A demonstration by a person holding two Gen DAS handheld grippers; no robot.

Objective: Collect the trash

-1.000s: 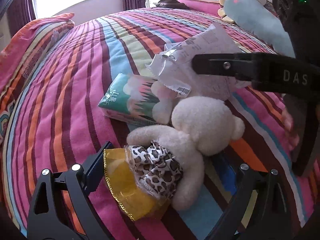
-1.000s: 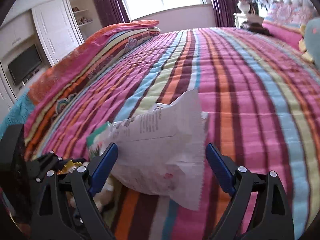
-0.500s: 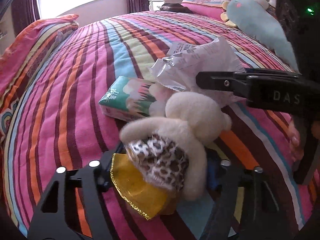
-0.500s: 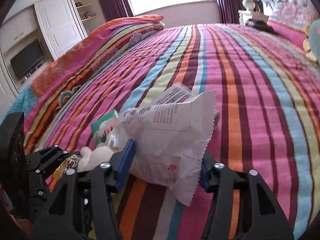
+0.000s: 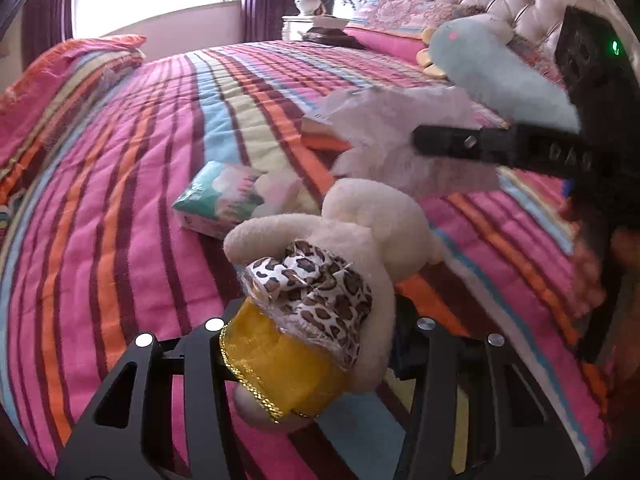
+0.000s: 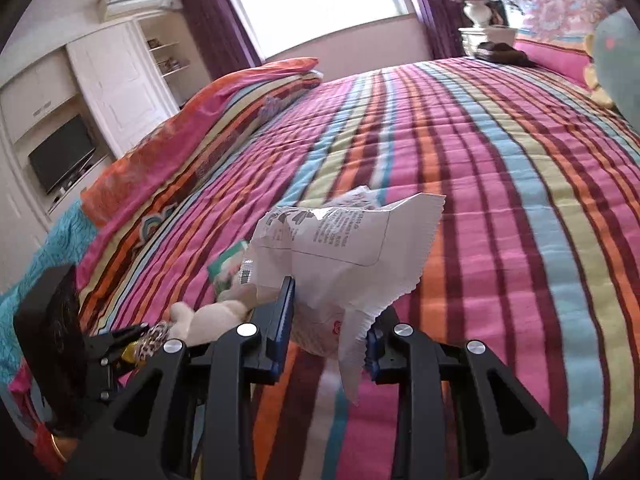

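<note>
My left gripper (image 5: pixel 316 340) is shut on a cream plush toy (image 5: pixel 360 236) in a leopard-print and yellow dress, held above the striped bedspread (image 5: pixel 120 184). My right gripper (image 6: pixel 328 336) is shut on a crumpled white plastic wrapper (image 6: pixel 344 252) with printed text, lifted off the bed. The wrapper shows blurred in the left wrist view (image 5: pixel 404 120), with the right gripper's black finger across it. The plush toy and left gripper show at lower left of the right wrist view (image 6: pixel 208 316).
A green tissue pack (image 5: pixel 220 200) lies on the bedspread beside the toy. A pale blue plush (image 5: pixel 500 76) and pink pillows lie by the tufted headboard. A folded colourful quilt (image 6: pixel 224 120) lies along the far side. A nightstand with a flower vase (image 6: pixel 480 12) stands beyond.
Both grippers have closed, the left on the plush toy, the right on the wrapper. Both have lifted their loads off the bed; the toy's lower body now sits deeper between the left fingers.
</note>
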